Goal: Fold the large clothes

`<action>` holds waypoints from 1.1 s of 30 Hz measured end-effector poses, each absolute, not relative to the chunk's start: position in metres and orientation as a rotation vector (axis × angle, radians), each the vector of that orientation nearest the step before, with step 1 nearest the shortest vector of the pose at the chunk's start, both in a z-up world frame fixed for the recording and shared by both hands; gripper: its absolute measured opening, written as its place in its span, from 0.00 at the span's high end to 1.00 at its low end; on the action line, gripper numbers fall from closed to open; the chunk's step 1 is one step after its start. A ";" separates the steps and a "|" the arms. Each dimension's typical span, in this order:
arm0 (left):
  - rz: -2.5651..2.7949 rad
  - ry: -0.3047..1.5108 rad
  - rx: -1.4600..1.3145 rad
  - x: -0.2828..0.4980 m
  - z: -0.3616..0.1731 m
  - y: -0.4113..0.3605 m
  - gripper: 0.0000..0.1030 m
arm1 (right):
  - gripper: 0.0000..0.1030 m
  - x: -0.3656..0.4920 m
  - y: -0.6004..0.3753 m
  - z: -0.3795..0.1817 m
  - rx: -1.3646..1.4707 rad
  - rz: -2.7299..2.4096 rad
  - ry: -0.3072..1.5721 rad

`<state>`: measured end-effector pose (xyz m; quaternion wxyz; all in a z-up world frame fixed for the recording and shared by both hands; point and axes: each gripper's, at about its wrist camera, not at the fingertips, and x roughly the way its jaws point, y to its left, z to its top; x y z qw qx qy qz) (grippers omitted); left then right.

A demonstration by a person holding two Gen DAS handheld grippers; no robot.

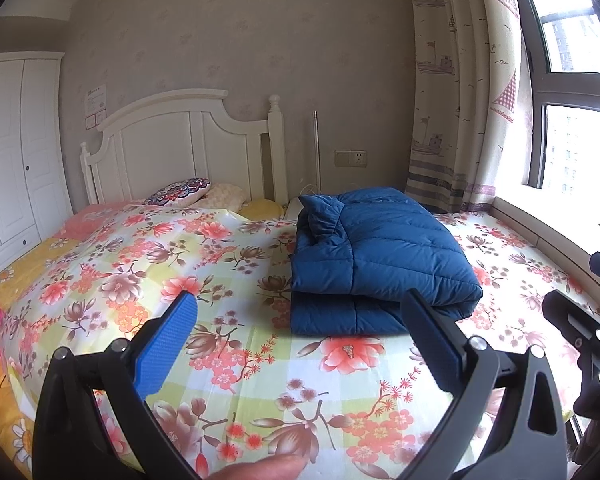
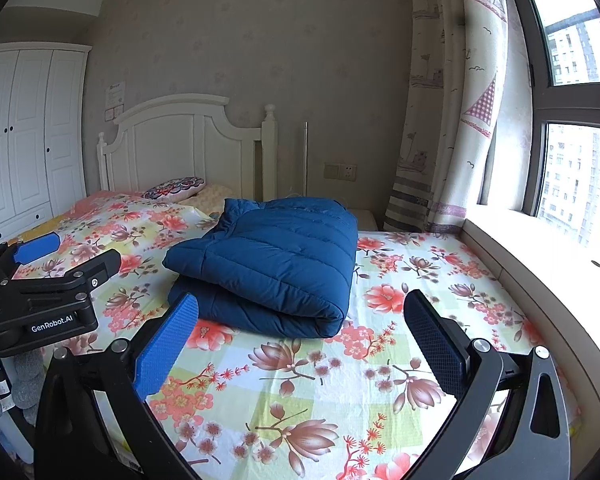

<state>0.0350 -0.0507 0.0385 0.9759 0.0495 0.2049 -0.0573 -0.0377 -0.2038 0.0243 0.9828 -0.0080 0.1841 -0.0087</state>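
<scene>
A blue quilted down jacket [image 1: 380,256] lies folded into a thick stack on the floral bed sheet [image 1: 228,264]. It also shows in the right wrist view [image 2: 276,264]. My left gripper [image 1: 300,312] is open and empty, held above the sheet just in front of the jacket. My right gripper [image 2: 300,316] is open and empty, in front of the jacket's near folded edge. The left gripper shows at the left of the right wrist view [image 2: 60,256]. Part of the right gripper shows at the right edge of the left wrist view [image 1: 580,320].
A white headboard [image 1: 180,144] and pillows [image 1: 180,192] stand at the far end of the bed. A white wardrobe [image 1: 16,152] is at the left. A curtain [image 1: 460,100], a window [image 1: 580,120] and a sill [image 2: 540,248] run along the right.
</scene>
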 end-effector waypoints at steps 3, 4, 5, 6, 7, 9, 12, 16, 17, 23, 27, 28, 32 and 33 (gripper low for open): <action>-0.116 0.411 0.103 0.035 0.039 -0.051 0.02 | 0.04 -0.038 -0.204 0.024 -0.016 -0.018 0.370; -0.116 0.412 0.103 0.035 0.039 -0.051 0.02 | 0.04 -0.038 -0.204 0.024 -0.015 -0.018 0.370; -0.117 0.411 0.103 0.035 0.040 -0.051 0.02 | 0.04 -0.038 -0.204 0.024 -0.016 -0.018 0.369; -0.117 0.409 0.104 0.034 0.039 -0.051 0.02 | 0.04 -0.038 -0.204 0.024 -0.016 -0.019 0.368; -0.117 0.408 0.104 0.034 0.040 -0.051 0.02 | 0.04 -0.038 -0.203 0.024 -0.017 -0.019 0.367; -0.118 0.404 0.104 0.033 0.040 -0.050 0.02 | 0.04 -0.038 -0.203 0.025 -0.017 -0.019 0.365; -0.119 0.399 0.105 0.032 0.042 -0.049 0.02 | 0.04 -0.039 -0.201 0.025 -0.021 -0.019 0.364; -0.120 0.401 0.106 0.032 0.041 -0.050 0.02 | 0.04 -0.038 -0.200 0.024 -0.022 -0.019 0.367; -0.121 0.402 0.104 0.032 0.041 -0.050 0.02 | 0.04 -0.038 -0.200 0.024 -0.022 -0.019 0.368; -0.140 0.424 0.091 0.037 0.036 -0.052 0.02 | 0.04 -0.031 -0.199 0.015 -0.028 -0.016 0.396; -0.173 0.440 0.069 0.048 0.022 -0.056 0.02 | 0.04 -0.016 -0.201 0.003 -0.025 -0.020 0.434; -0.180 0.446 0.060 0.052 0.019 -0.056 0.02 | 0.04 -0.012 -0.203 0.000 -0.024 -0.023 0.443; -0.212 0.583 0.106 0.100 0.001 -0.048 0.02 | 0.04 0.017 -0.223 -0.011 -0.014 -0.038 0.488; -0.188 0.611 0.105 0.119 -0.002 -0.035 0.02 | 0.04 0.027 -0.238 -0.009 -0.006 -0.057 0.500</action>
